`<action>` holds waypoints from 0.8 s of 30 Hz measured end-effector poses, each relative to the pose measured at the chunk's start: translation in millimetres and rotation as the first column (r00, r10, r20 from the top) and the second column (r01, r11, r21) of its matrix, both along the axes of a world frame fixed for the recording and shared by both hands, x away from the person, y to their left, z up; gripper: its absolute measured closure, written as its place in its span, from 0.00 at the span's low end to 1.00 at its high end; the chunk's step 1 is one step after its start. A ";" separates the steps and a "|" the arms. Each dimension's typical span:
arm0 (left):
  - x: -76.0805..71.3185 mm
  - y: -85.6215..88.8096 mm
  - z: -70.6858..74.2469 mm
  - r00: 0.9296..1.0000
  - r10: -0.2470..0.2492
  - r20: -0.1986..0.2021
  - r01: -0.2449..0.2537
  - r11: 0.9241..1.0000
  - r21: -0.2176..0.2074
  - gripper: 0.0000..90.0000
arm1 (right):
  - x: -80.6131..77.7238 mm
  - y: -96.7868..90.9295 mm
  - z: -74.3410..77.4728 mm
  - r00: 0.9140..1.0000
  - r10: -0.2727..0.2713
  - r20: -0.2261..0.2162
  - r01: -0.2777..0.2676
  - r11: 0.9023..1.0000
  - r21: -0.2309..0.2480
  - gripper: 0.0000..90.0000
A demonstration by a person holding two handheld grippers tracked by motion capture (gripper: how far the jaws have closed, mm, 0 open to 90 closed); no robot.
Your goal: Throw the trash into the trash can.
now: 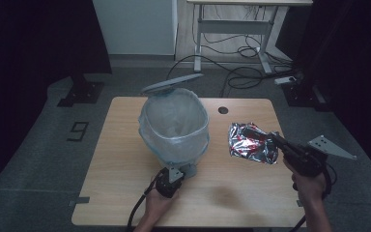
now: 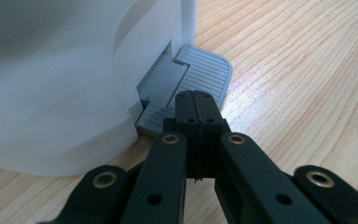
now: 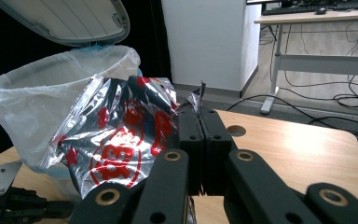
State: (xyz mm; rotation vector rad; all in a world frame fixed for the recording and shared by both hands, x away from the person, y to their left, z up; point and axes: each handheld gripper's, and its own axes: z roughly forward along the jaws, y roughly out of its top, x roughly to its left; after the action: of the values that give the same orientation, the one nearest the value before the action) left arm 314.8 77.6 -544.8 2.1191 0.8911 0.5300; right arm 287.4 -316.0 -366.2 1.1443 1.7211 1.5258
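A white pedal bin (image 1: pixel 174 126) lined with a clear plastic bag (image 3: pixel 51 88) stands mid-table with its grey lid (image 1: pixel 172 83) raised. My left gripper (image 1: pixel 174 175) is shut, its tips resting on the bin's grey foot pedal (image 2: pixel 200 70) at the bin's near side. A crinkled silver foil wrapper with red print (image 1: pixel 247 143) hangs just above the table to the right of the bin, and my right gripper (image 1: pixel 273 138) is shut on its edge. In the right gripper view the wrapper (image 3: pixel 121 135) hangs left of the jaws (image 3: pixel 200 116), in front of the bin.
The wooden table (image 1: pixel 125 193) has a round cable hole (image 1: pixel 223 110) at its back right. Behind it stand a white desk frame (image 1: pixel 232 29) and loose cables on the floor (image 1: pixel 241 72). Dark curtains hang at both sides.
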 end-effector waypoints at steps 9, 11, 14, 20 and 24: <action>-0.1 -0.1 0.0 1.000 0.000 0.001 0.000 1.000 0.001 1.00 | 5.7 7.8 5.4 1.000 0.005 0.001 -0.005 1.000 -0.018 0.98; 0.1 0.1 0.0 1.000 0.000 -0.001 0.000 1.000 0.000 1.00 | 6.8 9.5 7.2 1.000 0.008 0.002 -0.008 1.000 -0.018 0.98; 0.1 0.2 0.1 1.000 -0.001 -0.002 0.001 1.000 -0.001 1.00 | 8.4 11.3 9.8 1.000 0.012 0.006 -0.012 1.000 -0.019 0.98; 0.1 0.2 0.0 1.000 -0.001 -0.001 0.001 1.000 -0.001 1.00 | 13.1 16.7 11.4 1.000 0.018 0.003 -0.018 1.000 -0.016 0.98; -0.2 -0.3 -0.1 1.000 -0.001 0.003 0.001 1.000 0.003 1.00 | 16.4 20.3 12.3 1.000 0.023 0.003 -0.023 1.000 -0.016 0.98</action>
State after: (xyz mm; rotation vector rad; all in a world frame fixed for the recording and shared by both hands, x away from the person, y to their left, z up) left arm 314.6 77.3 -544.9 2.1204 0.8886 0.5340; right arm 303.8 -295.7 -353.8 1.1165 1.7470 1.5240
